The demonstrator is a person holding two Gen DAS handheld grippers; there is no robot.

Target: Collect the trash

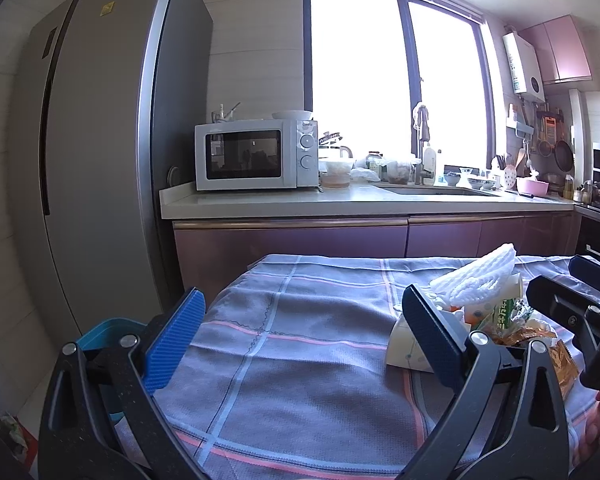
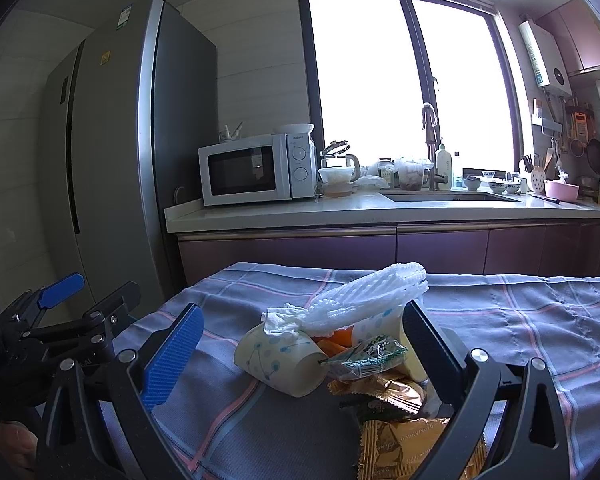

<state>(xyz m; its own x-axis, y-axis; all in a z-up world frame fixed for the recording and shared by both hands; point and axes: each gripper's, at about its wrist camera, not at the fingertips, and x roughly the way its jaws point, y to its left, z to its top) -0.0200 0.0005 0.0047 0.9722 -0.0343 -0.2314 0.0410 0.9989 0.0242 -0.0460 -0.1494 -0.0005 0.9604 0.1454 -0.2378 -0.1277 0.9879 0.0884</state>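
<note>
Right gripper: fingers spread wide, holding nothing, hovering low over trash pile.
Nearest, 5 o'clock: gold snack wrapper flat on plaid tablecloth.
Centre: tipped paper cup, crumpled tissue in mouth; green packet beside; white foam fruit net on top.
Left gripper: fingers spread, empty, over bare cloth.
Teal bin at 8 o'clock.
Far, 12 o'clock: microwave on counter.

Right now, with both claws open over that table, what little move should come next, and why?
Probably ease the right gripper forward and down around the paper cup lying on its side at the near edge of the trash pile, then close. Its jaws stand wide open with the cup between them, untouched. The left gripper is open over bare tablecloth, beside a teal bin that likely takes the trash.
</note>
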